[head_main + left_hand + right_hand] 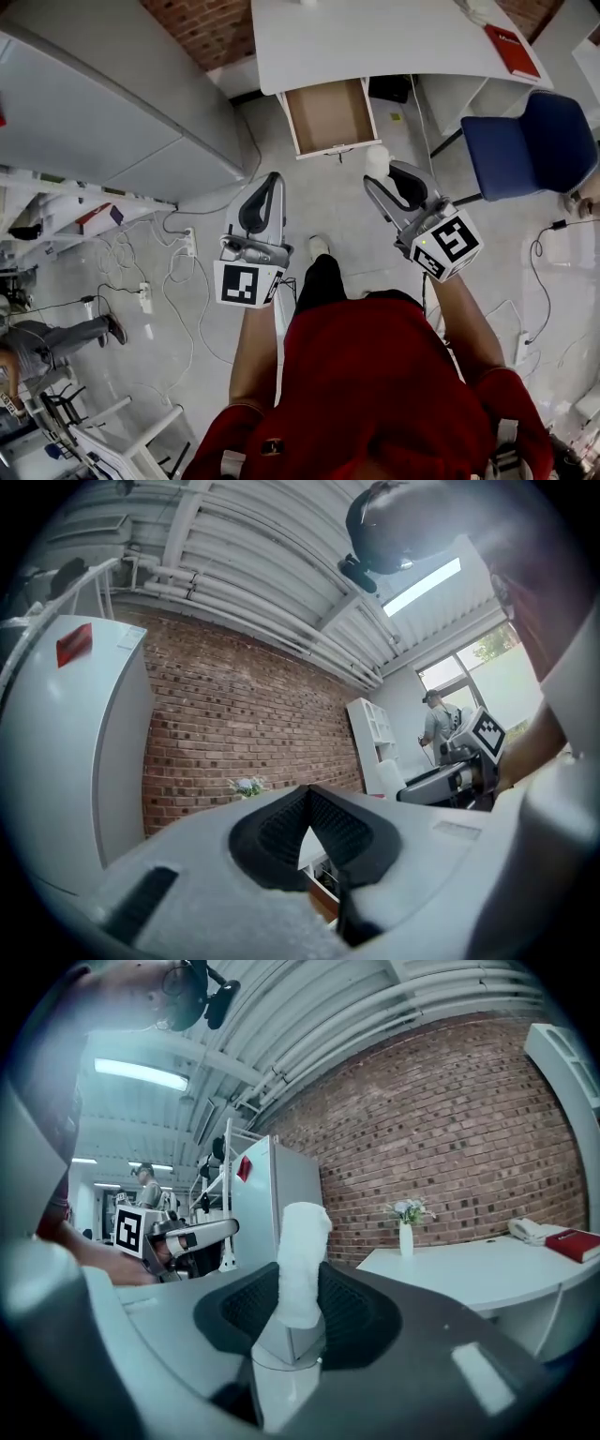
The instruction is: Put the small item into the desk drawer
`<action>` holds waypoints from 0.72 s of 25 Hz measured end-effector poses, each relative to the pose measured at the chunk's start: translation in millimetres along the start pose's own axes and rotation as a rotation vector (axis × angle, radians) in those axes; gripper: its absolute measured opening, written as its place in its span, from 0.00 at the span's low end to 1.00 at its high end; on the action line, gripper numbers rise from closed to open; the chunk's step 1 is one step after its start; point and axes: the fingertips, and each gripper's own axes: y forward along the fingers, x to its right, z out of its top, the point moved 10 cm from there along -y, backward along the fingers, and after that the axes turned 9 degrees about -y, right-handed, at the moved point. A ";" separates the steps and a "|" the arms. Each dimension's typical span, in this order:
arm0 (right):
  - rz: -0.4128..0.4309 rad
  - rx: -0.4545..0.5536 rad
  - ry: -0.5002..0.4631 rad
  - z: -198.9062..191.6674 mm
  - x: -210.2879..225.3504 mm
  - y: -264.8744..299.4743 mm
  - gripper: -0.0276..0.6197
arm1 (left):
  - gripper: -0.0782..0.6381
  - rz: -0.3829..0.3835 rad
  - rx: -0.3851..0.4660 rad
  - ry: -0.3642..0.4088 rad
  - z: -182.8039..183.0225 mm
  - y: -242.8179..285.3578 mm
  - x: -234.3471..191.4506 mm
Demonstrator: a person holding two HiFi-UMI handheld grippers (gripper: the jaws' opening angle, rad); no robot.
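At the far left stood a tall gray cabinet point(103, 112), with cables and power strips point(145, 298) strewn over the floor point(337, 206) below it and a person point(42, 345) sitting at the picture's edge. Right of that, the left claw point(273, 180) was held out over the floor with its pads meeting at the tips and nothing between them. Ahead of both claws, a drawer point(328, 114) hung pulled out from under the white counter point(375, 42), its brown bottom bare. The right claw point(378, 178) was closed on the small white item point(377, 160), a soft-looking roll that stood upright between the pads and stuck out past their tips. The item was in the air over the floor, just in front of the drawer's front edge and slightly to its right, not inside the drawer. Further right, a blue chair point(532, 141) stood beside the counter, and a red book point(512, 52) lay on the counter's right end. The right claw's own view also showed a vase of flowers point(406, 1232) on that counter, before a brick wall point(450, 1138).
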 end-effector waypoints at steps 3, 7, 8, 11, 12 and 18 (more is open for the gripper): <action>-0.013 -0.038 -0.008 -3.5 10.4 41.7 0.26 | 0.12 -0.012 -0.004 -0.010 -9.1 18.2 -41.4; -0.034 -0.081 -0.006 -12.5 20.7 92.5 0.26 | 0.12 -0.038 -0.017 -0.002 -20.6 38.8 -88.8; -0.039 -0.092 -0.006 -15.4 22.7 103.8 0.26 | 0.12 -0.043 -0.019 0.000 -23.6 43.1 -99.3; -0.054 -0.122 -0.003 -24.9 29.5 134.8 0.26 | 0.12 -0.049 -0.025 -0.016 -31.3 56.4 -126.7; -0.058 -0.132 -0.003 -28.2 31.8 144.2 0.26 | 0.12 -0.048 -0.025 -0.030 -33.0 61.0 -134.2; -0.076 -0.211 -0.004 -50.8 46.7 191.5 0.26 | 0.12 -0.052 -0.040 -0.052 -50.9 82.7 -170.8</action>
